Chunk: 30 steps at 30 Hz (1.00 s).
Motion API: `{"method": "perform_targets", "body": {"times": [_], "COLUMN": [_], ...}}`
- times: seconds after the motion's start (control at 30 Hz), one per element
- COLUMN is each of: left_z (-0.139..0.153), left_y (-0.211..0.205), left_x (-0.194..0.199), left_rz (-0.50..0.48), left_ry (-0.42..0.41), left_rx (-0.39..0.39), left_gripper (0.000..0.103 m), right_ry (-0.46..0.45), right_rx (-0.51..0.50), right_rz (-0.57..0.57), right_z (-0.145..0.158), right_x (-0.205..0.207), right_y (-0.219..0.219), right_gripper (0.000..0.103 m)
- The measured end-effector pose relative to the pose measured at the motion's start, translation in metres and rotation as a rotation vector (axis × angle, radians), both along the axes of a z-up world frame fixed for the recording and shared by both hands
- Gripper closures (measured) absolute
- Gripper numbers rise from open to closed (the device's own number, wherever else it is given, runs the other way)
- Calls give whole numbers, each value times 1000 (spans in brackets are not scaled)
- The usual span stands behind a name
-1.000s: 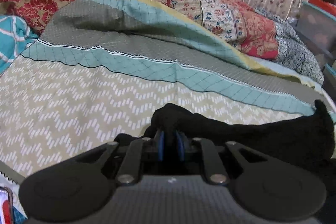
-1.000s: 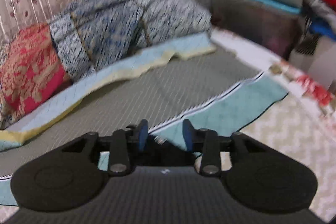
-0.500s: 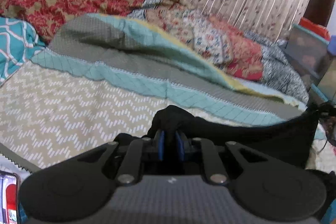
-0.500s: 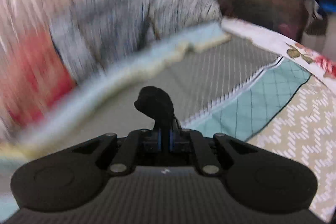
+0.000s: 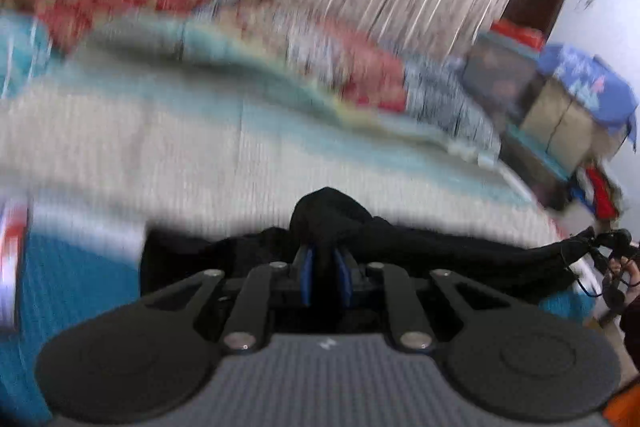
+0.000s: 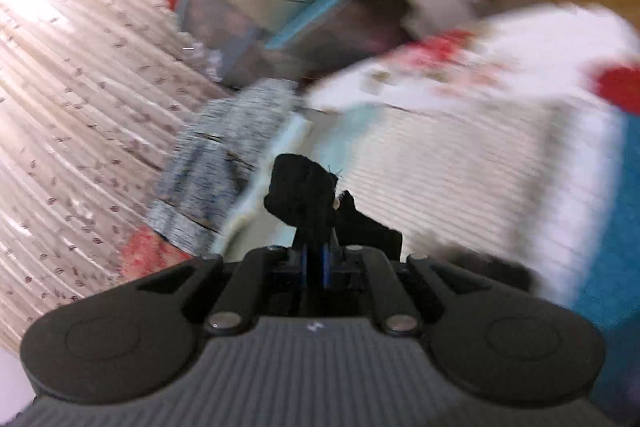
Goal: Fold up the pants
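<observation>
Black soft knit pants [image 5: 420, 247] are strung limp above the bed [image 5: 200, 155] between left tongs [image 5: 325, 271], easing open but pinching a bunch, and right tongs [image 6: 315, 259], clamped on another; light and floppy, so grip bunched edges.

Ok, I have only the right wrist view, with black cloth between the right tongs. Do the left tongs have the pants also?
Observer: Yes. The black pants are bunched between the blue pads of the left tongs, whose jaws are opening. The right tongs are opening too, cloth between them.
Operator: Is the cloth slack between both tongs?
Observer: It looks fairly stretched: the left wrist view shows one dark band over the bedspread, reaching a hand at the right edge.
</observation>
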<state>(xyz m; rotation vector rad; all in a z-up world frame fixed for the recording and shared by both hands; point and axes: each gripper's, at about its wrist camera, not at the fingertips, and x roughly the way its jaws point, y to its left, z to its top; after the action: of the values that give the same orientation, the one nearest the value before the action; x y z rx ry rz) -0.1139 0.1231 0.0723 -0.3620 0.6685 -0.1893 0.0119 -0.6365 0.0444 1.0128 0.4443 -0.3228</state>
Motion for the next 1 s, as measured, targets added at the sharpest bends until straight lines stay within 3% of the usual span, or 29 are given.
{"method": "perform_targets", "body": {"times": [0.07,0.17,0.2,0.23,0.27,0.37,0.43,0.5,0.63,0.7,0.8,0.87,0.93,0.97,1.0], "left_z": [-23,-34,-33,-31,-29,-26,-23,-19,-18,-27,-45,-57,-64,-65,-65], "left_y": [-9,-13,-10,-7,-3,7,16,33,72,85,86,82,76,73,72], "left_x": [-14,-33,-38,-42,-46,-60,-70,-75,-65,-50,-31,-20,-16,-14,-14], "left_rz": [-19,-29,-30,-28,-26,-30,-14,50,177,190,166,150,153,152,147], "left_ry": [98,125,116,111,110,115,119,118,134,168,241,284,302,297,283], "left_rx": [20,51,40,32,29,37,57,20,-211,-346,-462,-516,-511,-499,-487], "left_gripper": [79,76,71,68,62,57,57,53,48,32,22,22,23,31,46], "right_ry": [87,32,36,27,7,-31,-35,-60,-111,-125,-132,-164,-183,-192,-209], "right_rx": [43,202,206,185,168,178,109,25,-110,-148,-230,-262,-277,-297,-334], "right_rz": [-83,-174,-222,-287,-338,-348,-319,-229,138,402,888,1174,1453,1581,1674], "right_z": [-25,-47,-45,-40,-34,-19,-1,17,51,60,69,72,69,66,65], "right_x": [-27,-63,-71,-80,-87,-96,-97,-93,-53,-26,3,3,-2,-8,-14], "right_y": [-3,-10,-10,-9,-9,-13,-8,3,65,117,231,306,379,415,443], "right_gripper": [86,80,69,39,30,31,32,33,34,34,33,33,30,26,24]}}
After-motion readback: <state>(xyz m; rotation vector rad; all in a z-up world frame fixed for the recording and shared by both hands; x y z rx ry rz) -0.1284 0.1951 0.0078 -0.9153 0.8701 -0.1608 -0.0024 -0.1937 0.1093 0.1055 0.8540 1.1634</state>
